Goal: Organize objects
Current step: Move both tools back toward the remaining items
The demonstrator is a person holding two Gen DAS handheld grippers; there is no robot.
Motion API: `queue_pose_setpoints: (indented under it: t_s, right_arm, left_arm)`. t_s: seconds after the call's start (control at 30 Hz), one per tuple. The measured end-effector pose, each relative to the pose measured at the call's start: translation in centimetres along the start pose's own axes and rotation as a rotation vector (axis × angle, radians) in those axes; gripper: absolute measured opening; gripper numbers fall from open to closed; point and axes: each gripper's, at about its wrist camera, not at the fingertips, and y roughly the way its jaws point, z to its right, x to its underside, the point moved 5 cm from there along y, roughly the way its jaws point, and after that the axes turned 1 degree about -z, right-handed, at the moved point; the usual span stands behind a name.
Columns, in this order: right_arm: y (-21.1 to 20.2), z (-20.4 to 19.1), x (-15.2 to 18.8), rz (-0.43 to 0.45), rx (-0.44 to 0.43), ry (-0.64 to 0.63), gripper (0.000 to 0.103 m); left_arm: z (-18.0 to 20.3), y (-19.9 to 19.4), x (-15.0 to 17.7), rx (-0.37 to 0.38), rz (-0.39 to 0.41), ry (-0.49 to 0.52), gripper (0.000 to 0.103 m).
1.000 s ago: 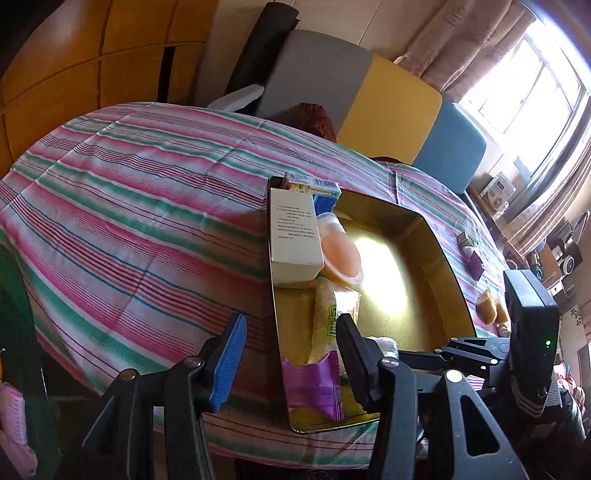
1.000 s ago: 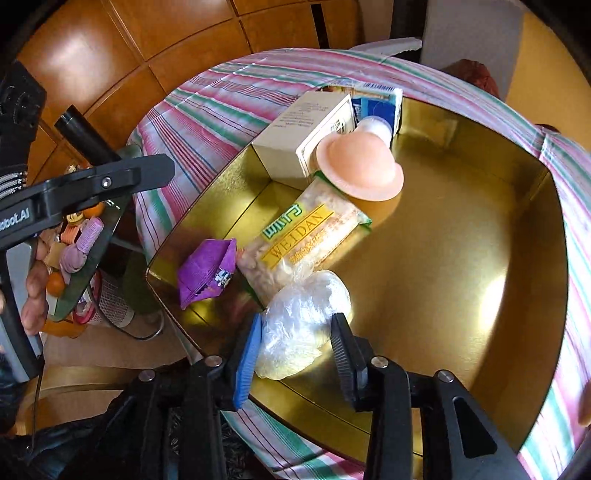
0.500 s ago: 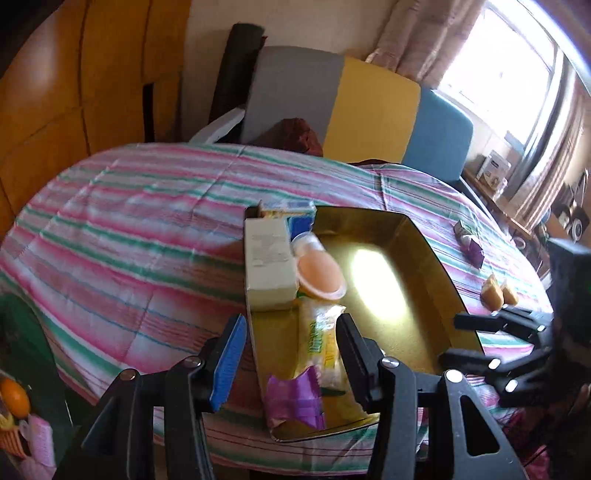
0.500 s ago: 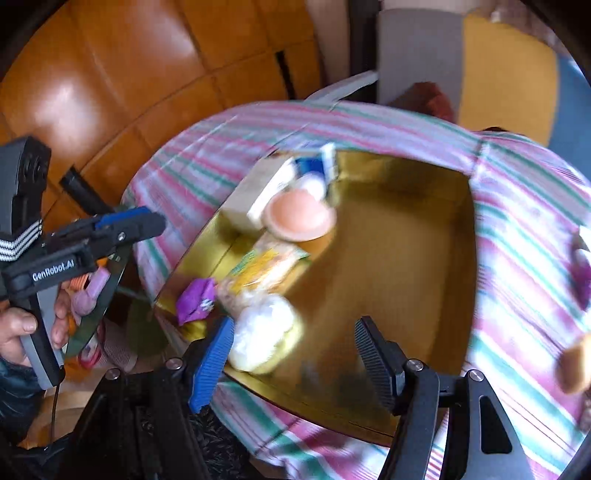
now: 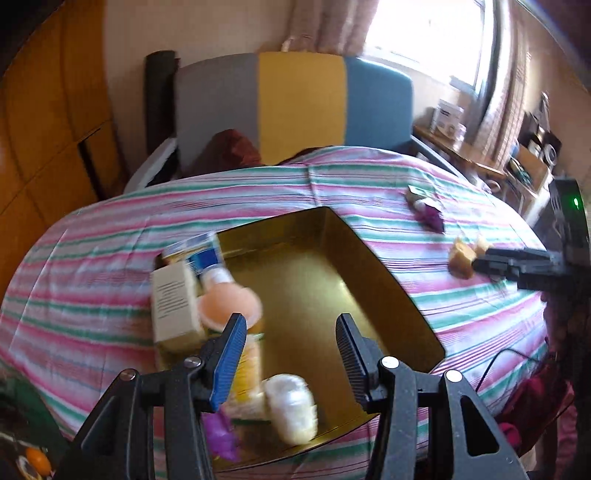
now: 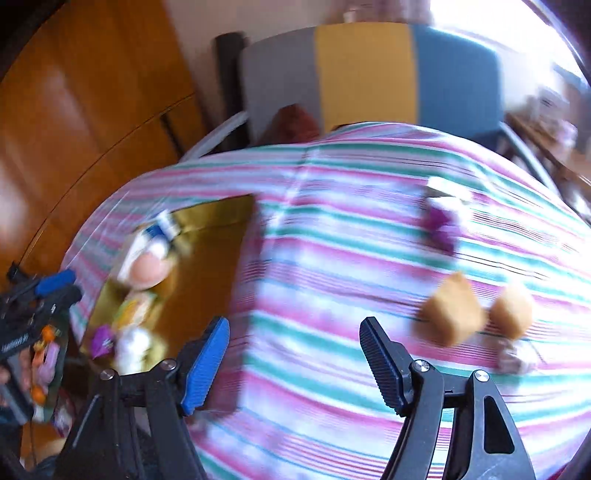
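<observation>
snacks (image 5: pixel 291 402) in tray (image 5: pixel 388 273), buns (image 6: pixel 452 314) right

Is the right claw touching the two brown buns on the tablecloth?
Apart. In the right wrist view the open right claw is empty, and striped tablecloth shows between its right finger and the nearer of the two brown buns.

Black hand-held gripper (image 5: pixel 290 354), blue pad

I'm in a home living room: a striped cloth (image 5: pixel 332 184) covers the table, behind it a grey, yellow and blue sofa (image 5: pixel 295 99), curtains (image 5: pixel 325 22), wooden panelling (image 6: pixel 92 92)
</observation>
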Motion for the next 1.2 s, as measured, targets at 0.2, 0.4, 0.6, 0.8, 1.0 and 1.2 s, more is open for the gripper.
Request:
queue_pose_setpoints:
  t_s: [0.2,0.4,0.6,0.8,1.0,1.2]
  right_arm:
    - [-2.0,8.2,-0.9,0.065,0.135,0.121,0.076]
    - [-3.6,18.3,-0.1,0.153,0.311,0.337,0.076]
    - [-4.8,24.0,2.2,0.207,0.319,0.598,0.076]
    - [-4.8,23.8,2.4,0.202,0.29,0.609,0.076]
    - [-4.6,23.5,2.8,0.201,0.247,0.631,0.078]
    - [-4.4,23.4,2.9,0.194,0.208,0.643,0.08]
  left_arm:
    - [4.3,1.6,-1.3,0.033,-0.028,0.085,0.051]
    - [8.1,3.9,-3.1,0.1,-0.101,0.096,0.051]
    - [12.8,6.7,-5.3,0.188,-0.15,0.124,0.051]
    - [17.0,11.1,-7.7,0.283,-0.233,0.074,0.051]
    - [21.3,16.2,-10.2,0.339,-0.274,0.037,0.051]
    - [24.8,21.1,-12.9,0.351,-0.288,0.02,0.051]
